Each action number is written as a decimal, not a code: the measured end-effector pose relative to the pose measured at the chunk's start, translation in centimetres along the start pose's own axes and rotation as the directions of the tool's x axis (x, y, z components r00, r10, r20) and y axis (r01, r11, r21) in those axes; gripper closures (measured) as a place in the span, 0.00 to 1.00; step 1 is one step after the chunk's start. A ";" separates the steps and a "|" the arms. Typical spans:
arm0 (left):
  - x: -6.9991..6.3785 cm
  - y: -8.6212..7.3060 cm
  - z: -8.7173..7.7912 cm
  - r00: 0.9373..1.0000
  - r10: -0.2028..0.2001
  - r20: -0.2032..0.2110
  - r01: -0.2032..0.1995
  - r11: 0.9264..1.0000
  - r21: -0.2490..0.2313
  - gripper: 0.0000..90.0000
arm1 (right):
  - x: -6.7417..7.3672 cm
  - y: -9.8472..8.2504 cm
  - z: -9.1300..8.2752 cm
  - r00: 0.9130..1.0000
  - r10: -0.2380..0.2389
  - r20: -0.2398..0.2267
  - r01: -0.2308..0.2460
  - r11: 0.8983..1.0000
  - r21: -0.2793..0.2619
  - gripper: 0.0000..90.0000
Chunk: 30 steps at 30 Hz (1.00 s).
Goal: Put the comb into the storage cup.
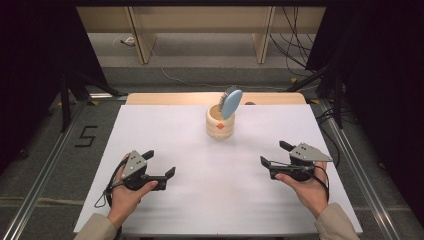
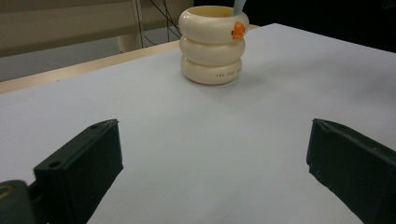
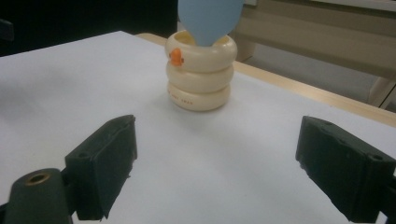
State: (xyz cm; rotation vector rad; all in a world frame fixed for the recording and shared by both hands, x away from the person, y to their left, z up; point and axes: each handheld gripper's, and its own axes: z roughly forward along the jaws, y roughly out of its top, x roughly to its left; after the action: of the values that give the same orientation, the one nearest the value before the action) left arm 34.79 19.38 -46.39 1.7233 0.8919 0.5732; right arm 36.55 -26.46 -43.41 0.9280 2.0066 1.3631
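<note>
Far-centre of table: cream holder [image 1: 220, 123], three stacked rings, small orange mark on the side, upright on white table [image 1: 165, 210]
Brush: light blue hairbrush [image 1: 231, 102] stands head-up in holder, leaning toward person's right, bristles on far side
Brush handle: down inside holder, hidden
Left gripper [image 1: 161, 165]: jaws apart, nothing between them, hovers near left front of table, well apart from holder
Right gripper [image 1: 274, 153]: jaws wide apart, empty, near right front, well apart from holder
Handling guess, brush: light, stiff plastic, smooth back likely slippery; bristles give, poor grip surface
Where to grip: across the edges of the head or the neck just above the rim, lift straight up
Handling guess, holder: looks ceramic or hard plastic, smooth and rounded; may tip or ride up with brush, so steady it low with the other gripper
Risk: leaning brush levers holder over
</note>
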 end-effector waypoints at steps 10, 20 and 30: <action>0.2 -0.1 -0.1 1.000 -0.003 -0.006 0.003 1.000 0.004 0.03 | -0.3 -1.3 -0.7 1.000 0.013 0.008 -0.013 1.000 0.023 0.15; 0.2 -0.1 -0.1 1.000 0.001 -0.007 -0.001 1.000 0.009 0.03 | -0.6 -2.2 -1.3 1.000 0.020 0.019 -0.021 0.999 0.040 0.15; 0.2 -0.1 -0.1 1.000 0.002 -0.008 -0.002 1.000 0.010 0.03 | -0.8 -2.5 -1.2 0.999 0.029 0.025 -0.030 0.999 0.042 0.15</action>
State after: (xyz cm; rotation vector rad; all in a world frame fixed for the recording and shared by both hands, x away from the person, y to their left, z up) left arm 34.83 19.59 -46.49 1.7318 0.9001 0.5780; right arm 35.52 -28.38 -45.27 0.9920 2.0182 1.3227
